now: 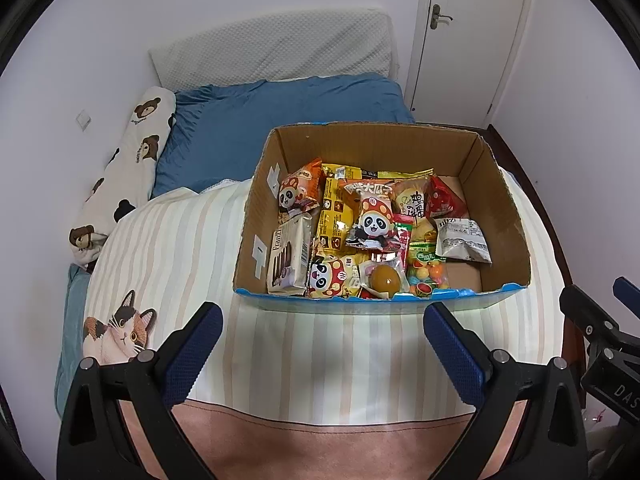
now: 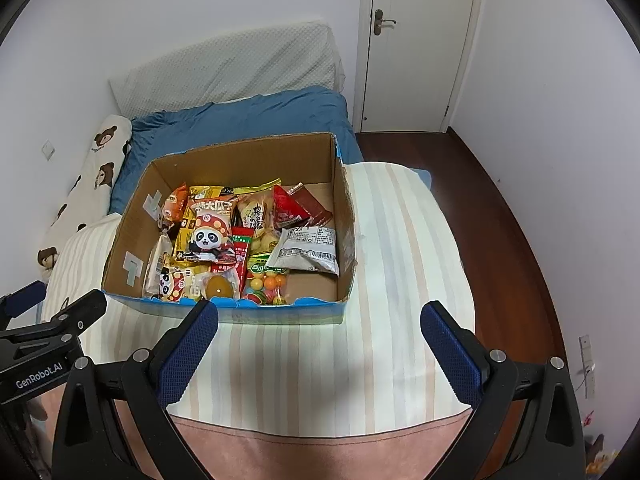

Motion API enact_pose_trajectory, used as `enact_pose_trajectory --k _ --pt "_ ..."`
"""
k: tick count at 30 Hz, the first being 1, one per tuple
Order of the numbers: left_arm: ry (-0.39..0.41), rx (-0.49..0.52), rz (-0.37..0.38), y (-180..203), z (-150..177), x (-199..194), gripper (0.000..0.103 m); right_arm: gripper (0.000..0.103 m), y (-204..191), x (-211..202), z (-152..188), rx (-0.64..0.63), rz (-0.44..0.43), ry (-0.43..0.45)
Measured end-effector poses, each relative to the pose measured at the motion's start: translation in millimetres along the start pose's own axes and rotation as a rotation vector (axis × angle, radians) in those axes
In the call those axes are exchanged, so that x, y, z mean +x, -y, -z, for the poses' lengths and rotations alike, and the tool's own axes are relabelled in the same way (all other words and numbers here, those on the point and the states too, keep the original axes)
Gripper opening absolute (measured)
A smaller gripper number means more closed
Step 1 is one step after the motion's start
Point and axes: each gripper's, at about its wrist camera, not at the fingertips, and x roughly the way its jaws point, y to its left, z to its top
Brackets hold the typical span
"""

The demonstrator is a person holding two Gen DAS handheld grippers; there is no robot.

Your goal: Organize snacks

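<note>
A cardboard box [image 1: 508, 216] [image 2: 344, 216] with a blue outer rim stands on the striped blanket. Inside lie several snack packs: a panda-print bag [image 1: 372, 224] [image 2: 208, 238], a Franzzi biscuit pack [image 1: 288, 256], a grey-white packet [image 1: 462, 240] [image 2: 308, 250], a red packet [image 1: 444, 200] [image 2: 288, 206], a bag of coloured candy balls [image 1: 426, 274] [image 2: 268, 284] and a round brown egg-like snack [image 1: 384, 278] [image 2: 219, 287]. My left gripper [image 1: 322, 320] is open just short of the box's near wall, nothing between its fingers. My right gripper [image 2: 320, 318] is open too, likewise empty.
The striped blanket [image 1: 320, 360] [image 2: 380, 340] with a cat print [image 1: 120, 332] covers the bed. Behind are a blue duvet [image 1: 248, 120], a bear-print pillow [image 1: 132, 160] and a white pillow [image 1: 280, 48]. Dark wood floor [image 2: 500, 220] and a white door [image 2: 416, 40] lie right.
</note>
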Motion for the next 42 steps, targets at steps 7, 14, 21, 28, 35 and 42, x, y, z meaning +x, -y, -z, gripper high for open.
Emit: enact_pose_trajectory --k 7,14,21,28,35,42 --pt "0.010 -0.002 0.003 0.1 -1.4 -4.4 0.103 0.103 -1.6 -3.3 0.5 -0.010 -0.004 -0.008" --pt "0.013 -0.002 0.005 -0.2 -0.8 -6.8 0.103 0.103 -0.1 -5.4 0.8 -0.007 -0.005 -0.006" --pt "0.009 0.004 0.011 2.3 1.3 -6.5 0.103 0.103 1.2 -8.1 0.8 0.002 -0.012 -0.002" --pt "0.016 0.006 0.011 2.9 2.9 -7.8 0.103 0.103 2.5 -11.6 1.7 0.006 -0.010 -0.001" --pt "0.017 0.019 0.008 6.0 3.1 -9.0 0.103 0.103 3.4 -12.8 2.3 0.008 -0.013 -0.001" --pt "0.013 0.024 0.011 7.2 3.4 -8.5 0.103 0.103 4.1 -12.9 3.2 0.012 -0.015 -0.004"
